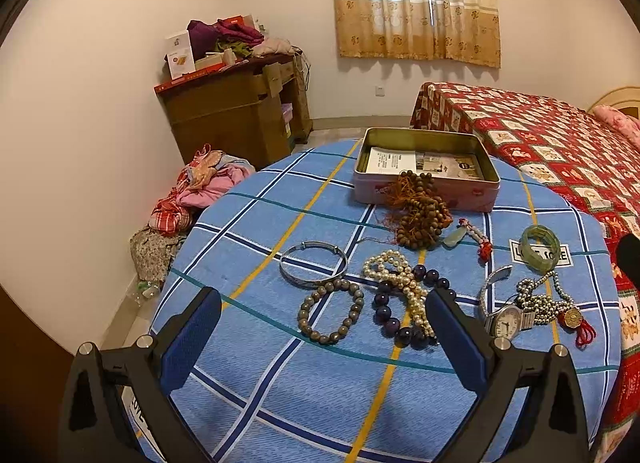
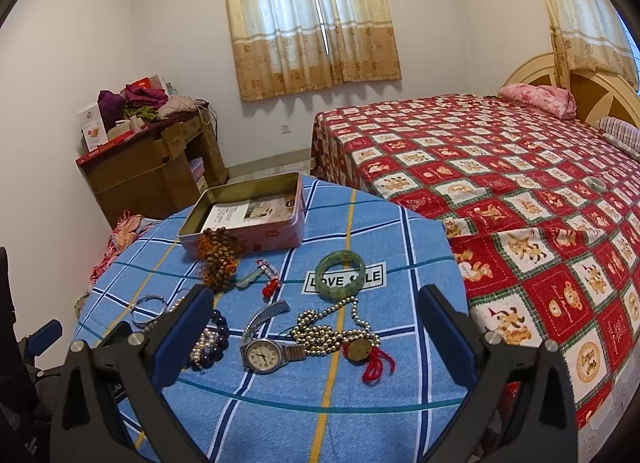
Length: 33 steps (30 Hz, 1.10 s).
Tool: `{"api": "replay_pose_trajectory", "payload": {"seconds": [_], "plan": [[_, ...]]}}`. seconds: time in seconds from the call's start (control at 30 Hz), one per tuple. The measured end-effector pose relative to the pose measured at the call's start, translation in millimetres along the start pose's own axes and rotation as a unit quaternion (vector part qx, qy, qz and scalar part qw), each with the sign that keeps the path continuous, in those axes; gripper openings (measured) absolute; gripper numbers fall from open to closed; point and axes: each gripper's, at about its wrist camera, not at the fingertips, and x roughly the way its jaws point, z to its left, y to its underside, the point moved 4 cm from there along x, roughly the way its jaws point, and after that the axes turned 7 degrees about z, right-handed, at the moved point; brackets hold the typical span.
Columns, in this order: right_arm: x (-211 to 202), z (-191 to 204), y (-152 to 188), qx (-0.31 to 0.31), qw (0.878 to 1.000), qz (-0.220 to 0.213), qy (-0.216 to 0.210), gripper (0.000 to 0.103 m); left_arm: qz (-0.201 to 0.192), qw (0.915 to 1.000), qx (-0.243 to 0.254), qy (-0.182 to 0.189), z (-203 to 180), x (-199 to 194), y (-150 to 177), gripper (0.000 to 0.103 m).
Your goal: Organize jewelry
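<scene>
Jewelry lies on a round table with a blue plaid cloth. An open pink tin stands at the far side, brown wooden beads draped against its front. Nearer lie a silver bangle, a grey bead bracelet, pearls, dark purple beads, a wristwatch, a silver bead chain with a red-tasselled coin, and a green jade bangle. My left gripper is open above the bracelets. My right gripper is open above the watch and chain.
A bed with a red patchwork cover stands right of the table; another small bangle lies on it. A cluttered wooden cabinet stands by the far wall, with a clothes pile on the floor.
</scene>
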Motion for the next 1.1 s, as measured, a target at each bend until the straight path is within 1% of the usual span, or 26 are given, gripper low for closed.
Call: {"api": "replay_pose_trajectory", "payload": {"seconds": [1.1], "plan": [[-3.1, 1.6, 0.1, 0.003, 1.0, 0.0, -0.001, 0.103, -0.007, 1.0, -0.007, 0.0, 4.3, -8.2, -4.1, 0.102]]}}
